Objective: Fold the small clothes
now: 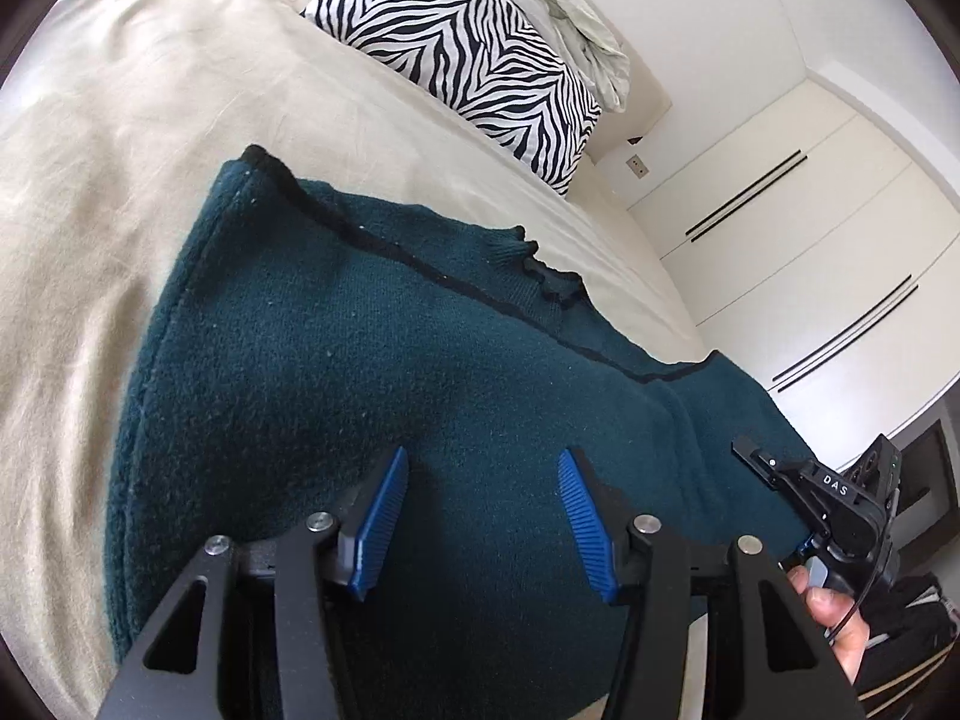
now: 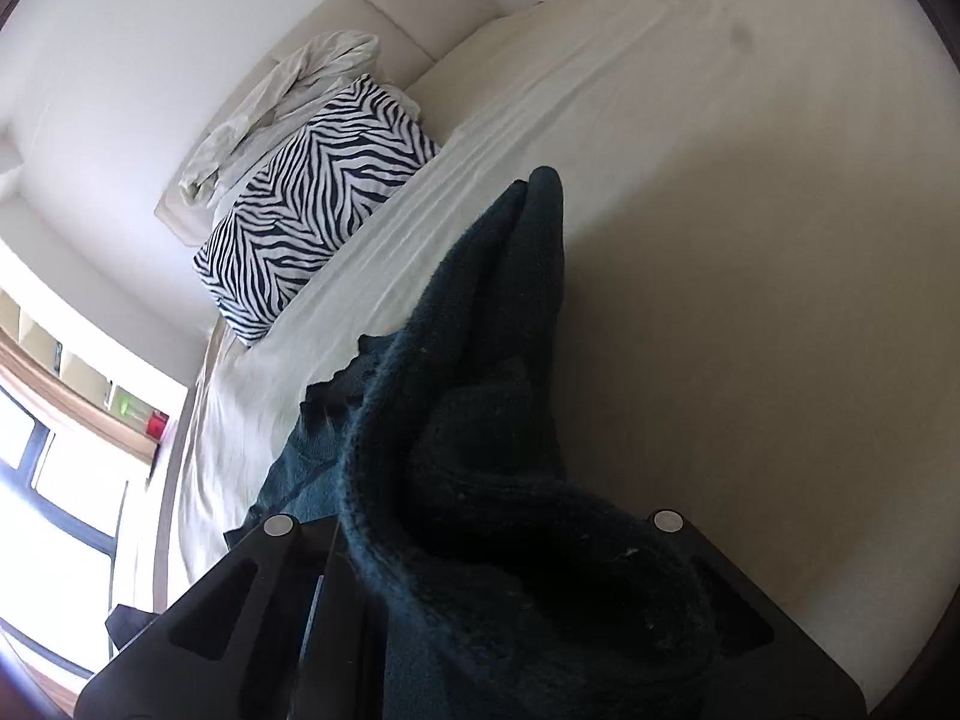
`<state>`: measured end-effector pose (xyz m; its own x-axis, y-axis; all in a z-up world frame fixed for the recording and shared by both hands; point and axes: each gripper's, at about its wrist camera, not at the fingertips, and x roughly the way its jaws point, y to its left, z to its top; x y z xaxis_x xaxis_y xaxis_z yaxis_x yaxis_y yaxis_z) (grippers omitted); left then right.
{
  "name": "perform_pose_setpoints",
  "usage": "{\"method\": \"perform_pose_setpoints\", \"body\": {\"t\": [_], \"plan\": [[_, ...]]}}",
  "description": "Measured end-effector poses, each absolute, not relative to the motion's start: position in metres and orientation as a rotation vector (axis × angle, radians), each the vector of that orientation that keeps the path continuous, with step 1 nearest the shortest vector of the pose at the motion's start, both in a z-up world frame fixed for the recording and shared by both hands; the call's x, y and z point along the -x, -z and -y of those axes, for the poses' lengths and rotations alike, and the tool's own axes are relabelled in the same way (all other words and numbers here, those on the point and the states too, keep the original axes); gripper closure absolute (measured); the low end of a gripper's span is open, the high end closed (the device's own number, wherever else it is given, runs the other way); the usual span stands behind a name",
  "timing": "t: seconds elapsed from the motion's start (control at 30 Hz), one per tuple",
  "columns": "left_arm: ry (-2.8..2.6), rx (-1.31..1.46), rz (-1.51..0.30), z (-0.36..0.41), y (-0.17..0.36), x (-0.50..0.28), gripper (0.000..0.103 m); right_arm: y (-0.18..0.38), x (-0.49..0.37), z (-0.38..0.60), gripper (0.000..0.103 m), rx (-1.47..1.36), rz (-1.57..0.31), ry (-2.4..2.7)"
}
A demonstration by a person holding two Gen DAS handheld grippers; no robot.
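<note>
Your left gripper (image 1: 483,474) hung with jaws apart above the dark green sweater (image 1: 372,396), which lay spread on the beige bed (image 1: 120,150), nothing between its blue pads (image 1: 384,516). Your right gripper (image 2: 480,546) was clamped on a bunched fold of that sweater, lifted off the sheet.

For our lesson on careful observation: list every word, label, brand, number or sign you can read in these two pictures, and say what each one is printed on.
"DAS": white letters on the black body of the right gripper, seen at the edge of the left wrist view.
No other text can be read in either view. The dark green garment, the zebra-print pillow and the bed show no lettering.
</note>
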<state>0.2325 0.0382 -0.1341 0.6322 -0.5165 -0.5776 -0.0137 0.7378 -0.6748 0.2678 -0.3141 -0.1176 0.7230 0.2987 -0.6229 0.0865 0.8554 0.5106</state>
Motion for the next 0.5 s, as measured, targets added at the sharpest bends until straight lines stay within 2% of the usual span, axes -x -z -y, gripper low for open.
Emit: {"method": "perform_pose_setpoints", "body": {"t": [0.1, 0.17, 0.27, 0.5], "plan": [[0.346, 0.833, -0.843, -0.062, 0.133, -0.228, 0.043, 0.095, -0.243, 0.216, 0.092, -0.213, -0.726, -0.257], [0.388, 0.938, -0.846, -0.074, 0.135, -0.226, 0.039, 0.11, -0.234, 0.165, 0.092, -0.064, -0.751, -0.318], [0.43, 1.021, -0.848, -0.081, 0.139, -0.224, 0.033, 0.152, -0.238, 0.129, 0.092, -0.05, -0.878, -0.343], [0.452, 1.087, -0.902, -0.077, 0.146, -0.238, 0.023, 0.157, -0.221, 0.123, 0.092, 0.017, -0.817, -0.322]]}}
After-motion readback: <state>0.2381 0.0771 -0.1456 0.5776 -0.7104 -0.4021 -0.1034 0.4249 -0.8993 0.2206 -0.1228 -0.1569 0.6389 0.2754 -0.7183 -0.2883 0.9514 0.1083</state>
